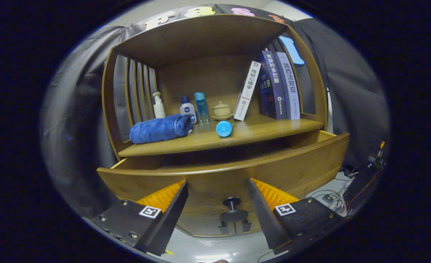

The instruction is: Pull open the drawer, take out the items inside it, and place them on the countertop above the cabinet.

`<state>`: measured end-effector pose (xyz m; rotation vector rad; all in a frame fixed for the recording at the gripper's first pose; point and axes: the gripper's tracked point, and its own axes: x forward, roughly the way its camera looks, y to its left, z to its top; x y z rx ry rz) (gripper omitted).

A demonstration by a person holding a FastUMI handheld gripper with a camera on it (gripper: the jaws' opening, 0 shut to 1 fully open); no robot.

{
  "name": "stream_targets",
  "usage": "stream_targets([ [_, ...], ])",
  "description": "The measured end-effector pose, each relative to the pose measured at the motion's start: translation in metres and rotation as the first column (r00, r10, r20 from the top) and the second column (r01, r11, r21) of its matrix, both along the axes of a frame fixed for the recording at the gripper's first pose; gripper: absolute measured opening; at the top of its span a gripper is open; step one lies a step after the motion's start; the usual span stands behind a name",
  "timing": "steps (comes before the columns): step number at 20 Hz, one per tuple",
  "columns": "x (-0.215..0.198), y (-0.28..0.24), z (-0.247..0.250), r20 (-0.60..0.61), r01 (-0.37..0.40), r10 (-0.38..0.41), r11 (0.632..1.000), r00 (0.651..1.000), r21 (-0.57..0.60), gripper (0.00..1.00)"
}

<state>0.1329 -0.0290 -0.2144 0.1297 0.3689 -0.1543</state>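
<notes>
The gripper [217, 186] has its fingers [168, 204] spread wide apart, holding nothing, with the front of the drawer [237, 171] showing in the gap between them. The drawer stands pulled out from the cabinet [310, 91], its front panel just ahead of the fingertips. A dark round knob [232, 210] sticks out from the panel low down, between the two fingers and touching neither. The inside of the drawer is hidden behind the panel's top edge, so what lies in it cannot be told.

Above the drawer runs the countertop [274, 129], a wooden shelf under a curved top. On it, toward the left, lies a rolled blue towel [159, 128]. Behind the towel stand a pump bottle [159, 106], a small white bottle with a blue cap [187, 107] and a tall clear blue bottle [201, 106]. A small lidded cup on a saucer [222, 110] sits beside them. A blue round cap or bottle end [224, 128] lies near the front edge of the countertop. To the right, a white book [247, 91] leans against a row of upright books [279, 86].
</notes>
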Motion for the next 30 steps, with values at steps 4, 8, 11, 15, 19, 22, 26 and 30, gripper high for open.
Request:
stream_targets([
  [4,0.016,-0.001,-0.003,-0.006,0.004,-0.004,1.000,1.000,0.001,0.98],
  [8,0.030,-0.001,-0.005,-0.009,0.011,-0.011,1.000,1.000,0.009,0.98],
  [11,0.034,-0.001,-0.007,-0.004,0.014,-0.014,1.000,1.000,0.027,0.98],
  [15,0.045,-0.003,-0.009,-0.003,0.016,-0.016,0.999,1.000,0.041,0.98],
  [19,0.054,-0.002,-0.012,0.006,0.023,-0.023,0.997,1.000,0.072,0.98],
  [22,0.061,-0.002,-0.014,-0.002,0.022,-0.022,0.997,1.000,0.079,0.98],
  [26,0.063,-0.003,-0.013,0.013,0.019,-0.020,0.996,1.000,0.085,0.99],
  [30,0.061,0.009,-0.007,0.031,-0.011,0.009,0.997,0.999,0.076,0.98],
])
